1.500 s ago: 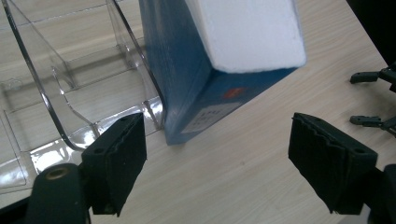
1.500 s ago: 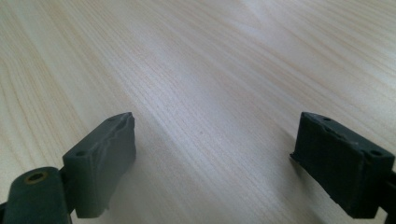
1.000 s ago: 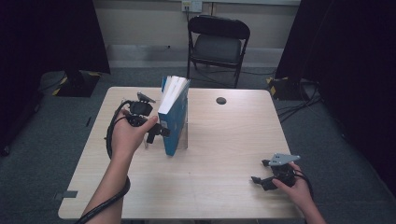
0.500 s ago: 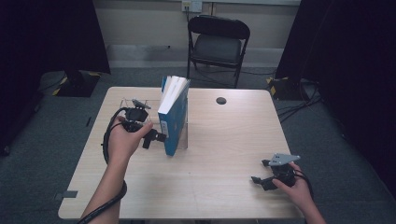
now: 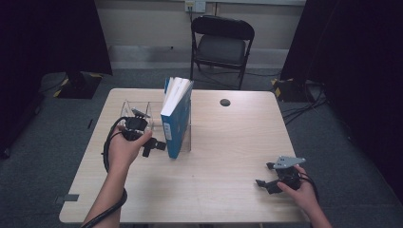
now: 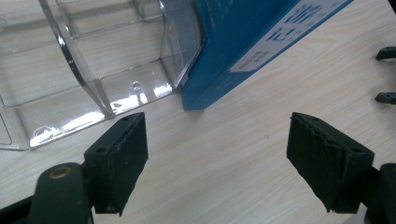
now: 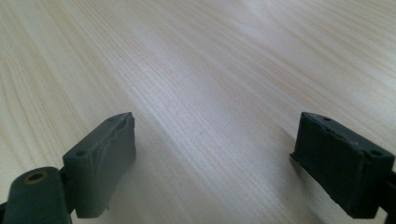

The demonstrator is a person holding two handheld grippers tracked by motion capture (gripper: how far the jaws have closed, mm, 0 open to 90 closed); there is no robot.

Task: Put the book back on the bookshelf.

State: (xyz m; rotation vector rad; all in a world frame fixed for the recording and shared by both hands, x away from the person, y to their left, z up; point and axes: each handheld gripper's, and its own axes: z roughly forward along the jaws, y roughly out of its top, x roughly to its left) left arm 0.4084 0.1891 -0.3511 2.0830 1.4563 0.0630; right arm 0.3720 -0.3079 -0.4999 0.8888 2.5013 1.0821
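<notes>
A blue book (image 5: 175, 118) stands upright in a clear plastic rack (image 5: 138, 110) on the light wooden table (image 5: 223, 137). In the left gripper view the book's lower corner (image 6: 243, 51) and the rack's clear wall (image 6: 112, 70) lie just beyond the jaws. My left gripper (image 5: 156, 146) sits low, just left of the book's near end, open, with bare wood between its pads (image 6: 119, 163). My right gripper (image 5: 265, 178) rests near the table's front right, open over bare tabletop (image 7: 210, 93).
A black folding chair (image 5: 221, 45) stands behind the table. A small dark round spot (image 5: 225, 102) marks the table's far side. Cables run from both grippers. Dark curtains flank the room.
My left hand has come down and back toward the table's near side, away from the book's cover. The book stands by itself in the rack. The right hand has stayed put.
</notes>
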